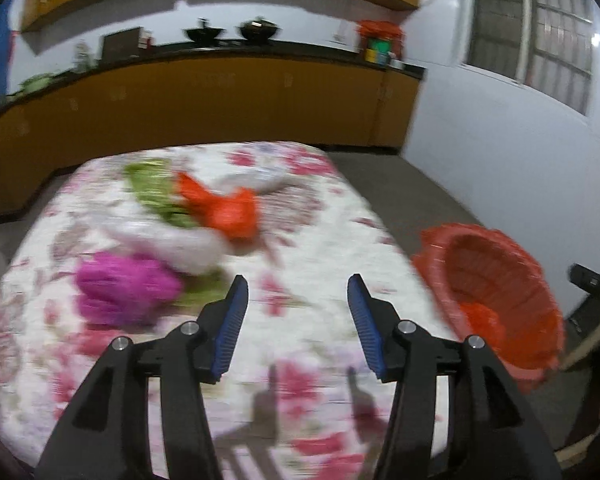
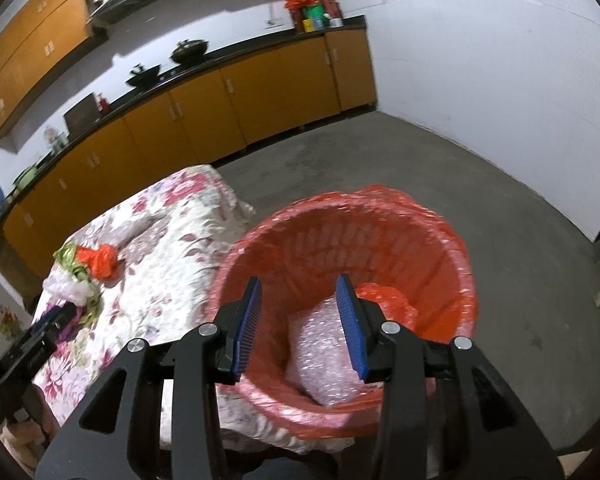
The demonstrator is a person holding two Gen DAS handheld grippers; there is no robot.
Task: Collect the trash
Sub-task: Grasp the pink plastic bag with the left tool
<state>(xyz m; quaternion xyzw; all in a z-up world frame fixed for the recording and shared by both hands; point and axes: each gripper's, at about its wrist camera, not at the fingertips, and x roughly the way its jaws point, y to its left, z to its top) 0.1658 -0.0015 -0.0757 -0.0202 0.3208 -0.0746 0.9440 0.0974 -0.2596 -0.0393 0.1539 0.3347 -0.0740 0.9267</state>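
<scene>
Crumpled trash lies on the floral-cloth table [image 1: 300, 360]: a magenta bag [image 1: 124, 288], a white bag [image 1: 172, 244], a green piece [image 1: 152, 188] and an orange bag [image 1: 224, 208]. My left gripper [image 1: 297, 284] hovers open over the cloth, just right of the magenta bag, with nothing between its fingers. Right of the table stands a bin with a red liner [image 2: 440, 232]. My right gripper [image 2: 299, 280] is open above its mouth. A wad of bubble wrap [image 2: 320, 360] and an orange bag [image 2: 388, 300] lie inside, below the fingers.
Orange kitchen cabinets under a dark counter [image 2: 228, 92] with woks run along the back wall. Bare concrete floor [image 2: 420, 152] stretches behind the bin to a white wall [image 2: 500, 80]. The bin [image 1: 540, 280] stands close against the table's right edge.
</scene>
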